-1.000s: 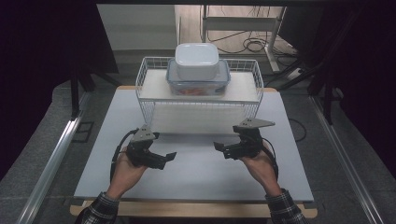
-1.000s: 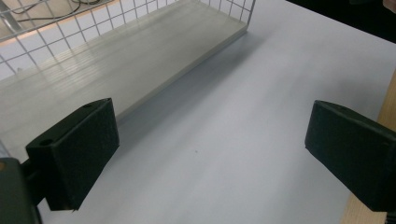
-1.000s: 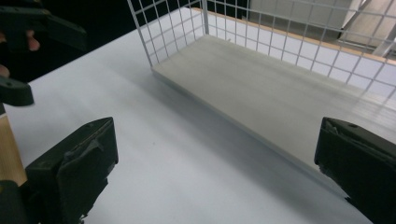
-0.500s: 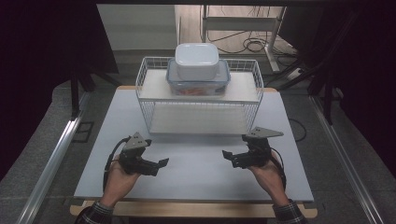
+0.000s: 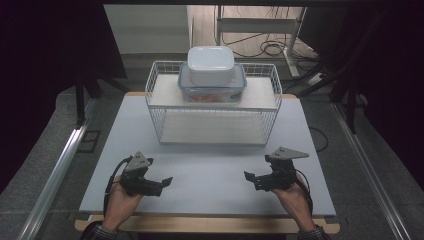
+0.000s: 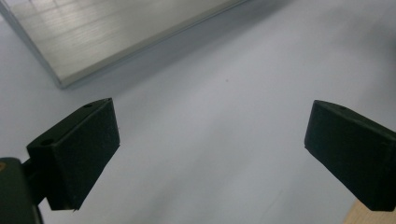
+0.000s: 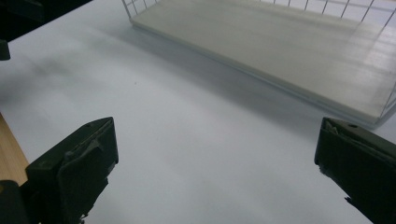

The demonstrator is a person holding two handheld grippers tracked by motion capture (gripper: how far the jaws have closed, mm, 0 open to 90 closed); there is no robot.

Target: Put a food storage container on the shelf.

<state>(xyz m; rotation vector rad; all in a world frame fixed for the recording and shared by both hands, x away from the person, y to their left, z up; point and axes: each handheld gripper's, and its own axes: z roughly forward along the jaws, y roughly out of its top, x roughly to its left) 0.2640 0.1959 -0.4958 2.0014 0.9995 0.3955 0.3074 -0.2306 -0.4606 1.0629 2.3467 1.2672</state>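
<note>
A white wire rack (image 5: 212, 107) with two shelves stands at the back middle of the table. On its top shelf sits a clear lidded container (image 5: 212, 87) holding something reddish, with a white lidded box (image 5: 210, 65) stacked on it. My left gripper (image 5: 162, 184) rests low over the front left of the table, open, jaws pointing right. My right gripper (image 5: 251, 178) hovers at the front right, open, jaws pointing left. Both gripper views show wide-apart black jaws over bare table; the left gripper (image 6: 210, 154) and right gripper (image 7: 215, 172) hold nothing.
The white table top (image 5: 210, 175) has a wooden front edge (image 5: 210, 225). The rack's lower shelf (image 7: 299, 51) lies ahead of the right gripper. Metal rails (image 5: 55, 170) run along the floor on both sides; cables (image 5: 270, 47) lie behind the table.
Both hands have drawn back toward the front edge of the table and moved apart, away from the rack. The jaws stay open.
</note>
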